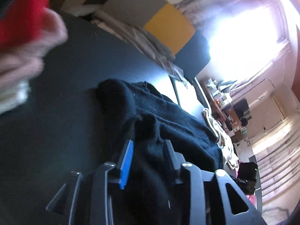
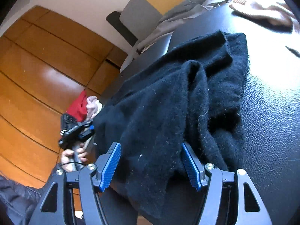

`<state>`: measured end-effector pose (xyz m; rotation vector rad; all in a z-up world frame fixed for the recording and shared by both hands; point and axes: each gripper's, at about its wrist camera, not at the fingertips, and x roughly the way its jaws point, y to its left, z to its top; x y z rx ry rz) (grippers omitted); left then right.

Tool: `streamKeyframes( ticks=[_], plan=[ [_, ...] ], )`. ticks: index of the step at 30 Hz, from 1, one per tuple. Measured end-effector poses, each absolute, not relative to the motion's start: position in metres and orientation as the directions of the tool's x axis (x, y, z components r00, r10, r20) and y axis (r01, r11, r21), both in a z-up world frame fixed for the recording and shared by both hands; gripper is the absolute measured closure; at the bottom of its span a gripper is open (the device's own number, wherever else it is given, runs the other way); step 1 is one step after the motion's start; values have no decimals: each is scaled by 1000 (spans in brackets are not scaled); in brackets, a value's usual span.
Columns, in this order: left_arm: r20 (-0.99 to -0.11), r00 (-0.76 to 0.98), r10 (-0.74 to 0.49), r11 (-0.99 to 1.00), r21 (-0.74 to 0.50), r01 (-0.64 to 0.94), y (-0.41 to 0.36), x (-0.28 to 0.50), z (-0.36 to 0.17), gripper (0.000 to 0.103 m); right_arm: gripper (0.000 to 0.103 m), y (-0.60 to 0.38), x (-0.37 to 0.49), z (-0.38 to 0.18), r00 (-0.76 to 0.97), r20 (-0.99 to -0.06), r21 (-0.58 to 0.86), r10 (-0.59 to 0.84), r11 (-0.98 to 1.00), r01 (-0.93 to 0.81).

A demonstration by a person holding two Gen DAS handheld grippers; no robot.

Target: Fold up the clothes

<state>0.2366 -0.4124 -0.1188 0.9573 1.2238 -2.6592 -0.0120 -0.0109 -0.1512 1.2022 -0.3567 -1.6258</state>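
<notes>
Black sweater (image 2: 168,101) lay bunched on the dark leather-grained counter (image 2: 266,131), its nearest hem spilling over the edge at 6 o'clock in the right wrist view. The right tongs (image 2: 151,159) stood apart, a blue ribbed pad on either side of that hem; the cloth hung between them, but neither pad looked pressed into it. In the left wrist view the left tongs (image 1: 148,150) were also parted, with a ridge of the same knit (image 1: 168,123) lying in the gap; the right-hand pad sat against dark cloth, and I could not tell whether it bore on it.

By its look the garment was a fuzzy knit, soft and limp, fairly thick and of middling weight. It would likely sag and stretch from any 1 hold, cling to itself more than slide, and would not break. The ribbed pads should bite well on it. I judged the best holds to be 2 points well apart along the near hem or at the shoulders, each pinching 1 layer so the folds could fall open.

Farther off, toward 11 o'clock in the left view, lay a red and pale heap of clothes (image 1: 28,28), and a grey garment (image 2: 180,13) at 12 o'clock in the right view.

No brand, label or legible writing showed.
</notes>
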Motion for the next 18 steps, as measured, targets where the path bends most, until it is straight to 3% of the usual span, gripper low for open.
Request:
streamKeyframes(
  ticks=[2,7,11,18],
  plan=[
    [-553,-807,209,-682,-673,285,-405,260,-116,60,36,-8,-11,-153,27,-512,728,-859,-417,544],
    [-564,-784,261,-724,-651,227,-378,293,-122,57,36,3,-2,-145,21,-504,738,-863,-418,530],
    [-534,-772,344,-681,-708,186,-370,285,-138,54,34,18,15,-140,31,-494,747,-869,-406,526],
    [-583,-747,319,-724,-659,205,-359,260,-149,53,30,29,36,-155,35,-498,755,-866,-414,509]
  ],
)
